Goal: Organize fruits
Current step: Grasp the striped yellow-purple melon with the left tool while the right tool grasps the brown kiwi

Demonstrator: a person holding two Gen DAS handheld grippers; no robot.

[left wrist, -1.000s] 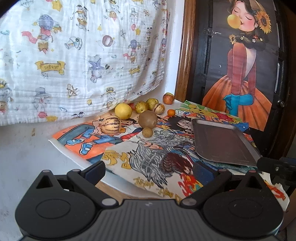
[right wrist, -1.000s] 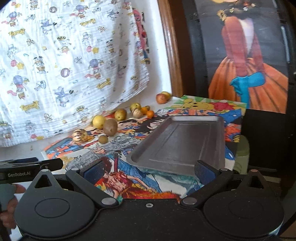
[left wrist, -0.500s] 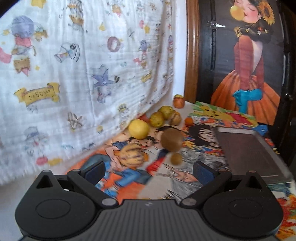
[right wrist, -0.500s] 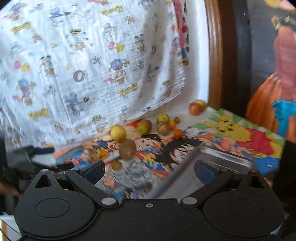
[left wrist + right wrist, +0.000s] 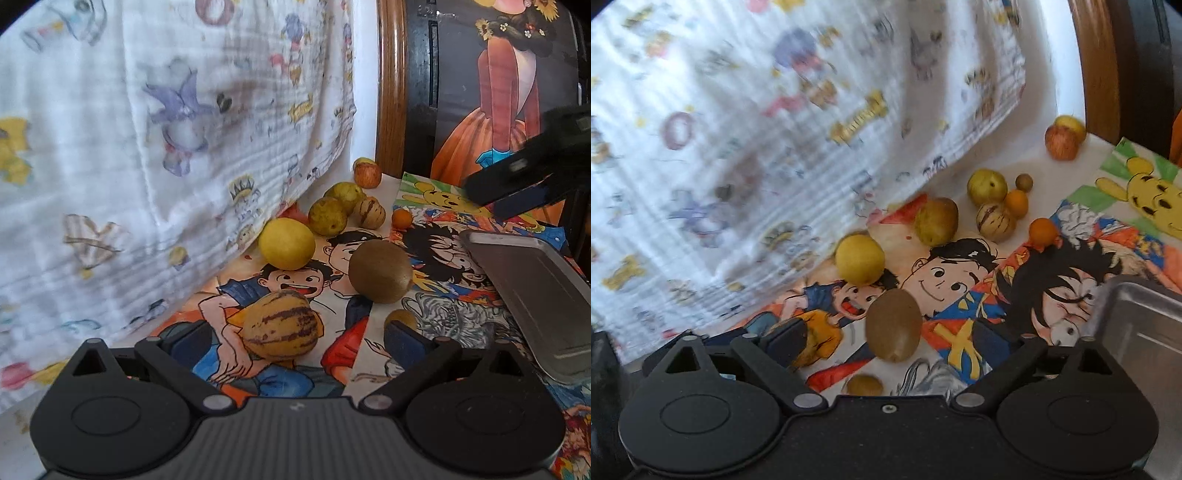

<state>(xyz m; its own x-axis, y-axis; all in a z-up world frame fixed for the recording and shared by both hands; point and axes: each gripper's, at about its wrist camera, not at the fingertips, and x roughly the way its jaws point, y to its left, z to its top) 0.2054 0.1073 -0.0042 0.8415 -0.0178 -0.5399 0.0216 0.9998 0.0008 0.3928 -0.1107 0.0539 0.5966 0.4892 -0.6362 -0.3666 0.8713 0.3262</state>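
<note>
A printed cloth [image 5: 155, 155] hangs along the worktop's far edge, its hem reaching down to the fruit. Comic posters [image 5: 436, 258] cover the worktop [image 5: 1027, 162]. A metal tray [image 5: 535, 295] lies empty toward the right edge.

The left gripper [image 5: 295, 336] has its jaws wide apart with a striped melon [image 5: 282, 325] between them; the pads do not press on it. The right gripper [image 5: 890, 341] is closing its jaws, which are still wide, with a kiwi [image 5: 894, 325] between them and clear of both pads. In the left view the right gripper's dark fingers [image 5: 524, 181] show blurred above the tray's far end.

The fruit lies in a loose line along the cloth's hem, from the near left to the far right corner. After the melon and kiwi comes a lemon [image 5: 286, 243] against the hem, then two green-yellow fruits [image 5: 327, 216] touching each other, and a small striped melon [image 5: 369, 211] just beside them. A reddish apple [image 5: 367, 173] sits nearest the far corner with a yellow fruit [image 5: 1071, 123] behind it. A small orange [image 5: 401, 218] lies on the poster edge, a second orange [image 5: 1016, 202] touches the small striped melon, a small brown fruit [image 5: 864, 384] lies just nearer than the kiwi, and a tiny brown one [image 5: 1024, 182] sits behind the second orange.
</note>
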